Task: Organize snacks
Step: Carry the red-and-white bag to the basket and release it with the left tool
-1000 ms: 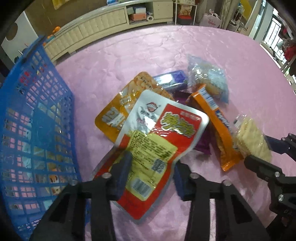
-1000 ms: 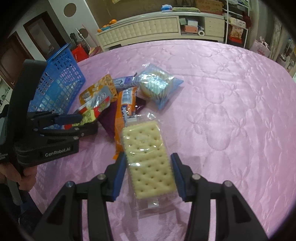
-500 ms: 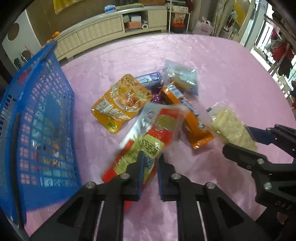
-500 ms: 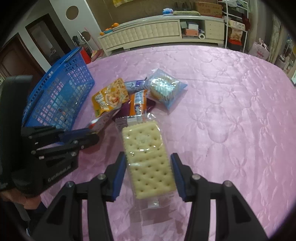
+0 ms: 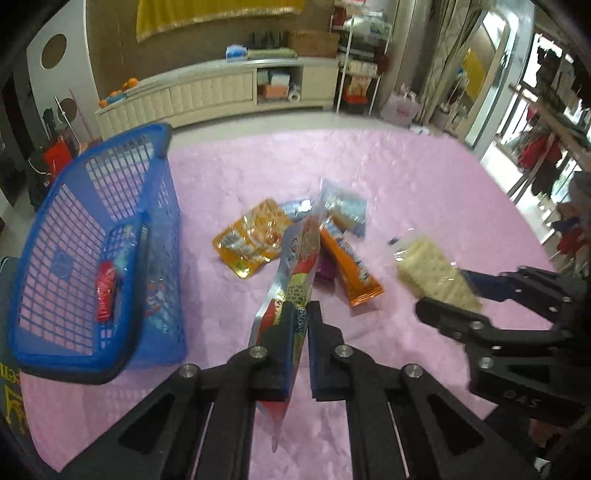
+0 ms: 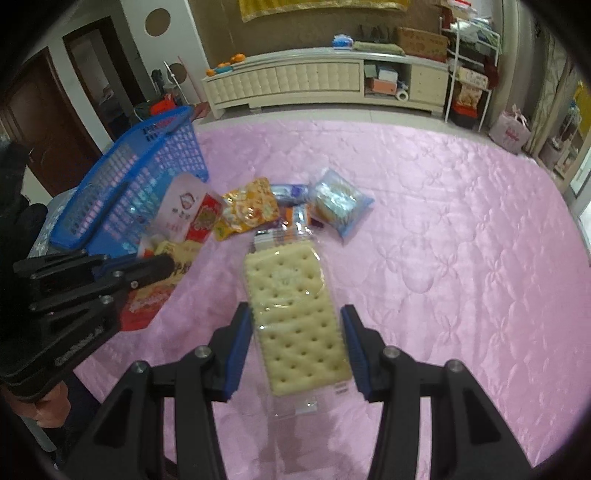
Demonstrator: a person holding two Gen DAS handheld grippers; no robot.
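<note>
Left gripper (image 5: pixel 302 314) is clamped tight on the red and silver snack pouch (image 5: pixel 295 266), holding it edge-up off the pink cloth (image 5: pixel 406 192). Right gripper (image 6: pixel 297 345) pinches the cracker pack (image 6: pixel 295 306) by its sides, also lifted. Blue basket (image 5: pixel 92 369) sits at the left, remaining snacks (image 5: pixel 255 232) heaped beyond.

Landmark: cream cabinet (image 6: pixel 295 79), long, low, against far wall beyond pink quilted cover (image 6: pixel 443 221). Oranges (image 6: pixel 236 59) on its top, left end. Blue-white pack (image 6: pixel 341 40) and cardboard box (image 6: pixel 421 40) on top, further right. Open shelves w/ boxes, right part. White wire rack (image 6: pixel 469 74) just right of cabinet. Yellow cloth (image 5: pixel 218 14) on wall above. Dark door (image 6: pixel 40 122) well left.
</note>
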